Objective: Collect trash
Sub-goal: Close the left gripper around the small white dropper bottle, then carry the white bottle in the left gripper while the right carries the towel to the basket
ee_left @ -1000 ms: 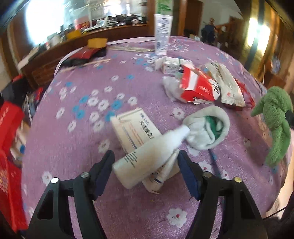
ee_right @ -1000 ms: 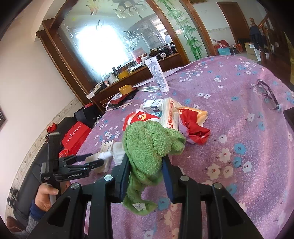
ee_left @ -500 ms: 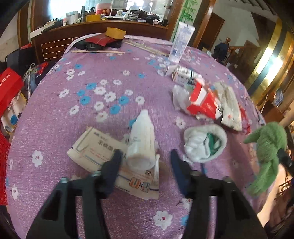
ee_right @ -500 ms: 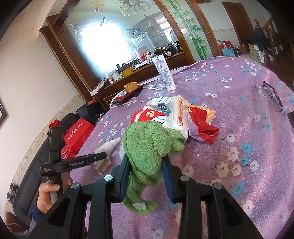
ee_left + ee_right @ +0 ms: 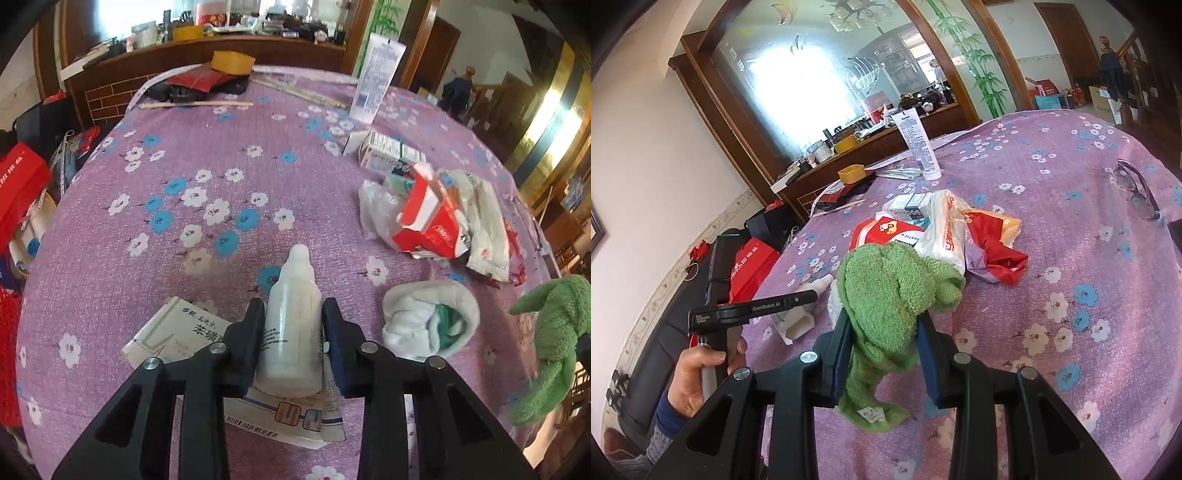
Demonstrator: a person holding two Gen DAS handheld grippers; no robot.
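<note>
A white plastic bottle [image 5: 291, 325] lies on a flattened medicine box [image 5: 177, 332] on the purple flowered tablecloth [image 5: 110, 288]. My left gripper [image 5: 293, 308] points down at it; its jaws are closing with the bottle between them, and both pads touch its sides. In the right wrist view the bottle's nozzle [image 5: 820, 283] pokes out past the left gripper [image 5: 809, 295]. My right gripper [image 5: 884, 317] is shut on a green towel rag [image 5: 886, 280], held just above the table. That rag [image 5: 554, 332] also hangs at the right edge of the left wrist view.
A white balled-up sock [image 5: 424, 317] lies right of the bottle. Beyond it is a heap with a red carton [image 5: 428, 221], plastic bags and a small box [image 5: 388, 157]. A tall tube [image 5: 376, 77] stands far back. Glasses [image 5: 1134, 188] lie at the right. A person's hand [image 5: 698, 369] holds the left gripper's handle.
The left gripper rolled until the bottle lay lengthwise between its jaws, then the jaws came in from wide apart to the bottle's sides. The right gripper and rag stayed put.
</note>
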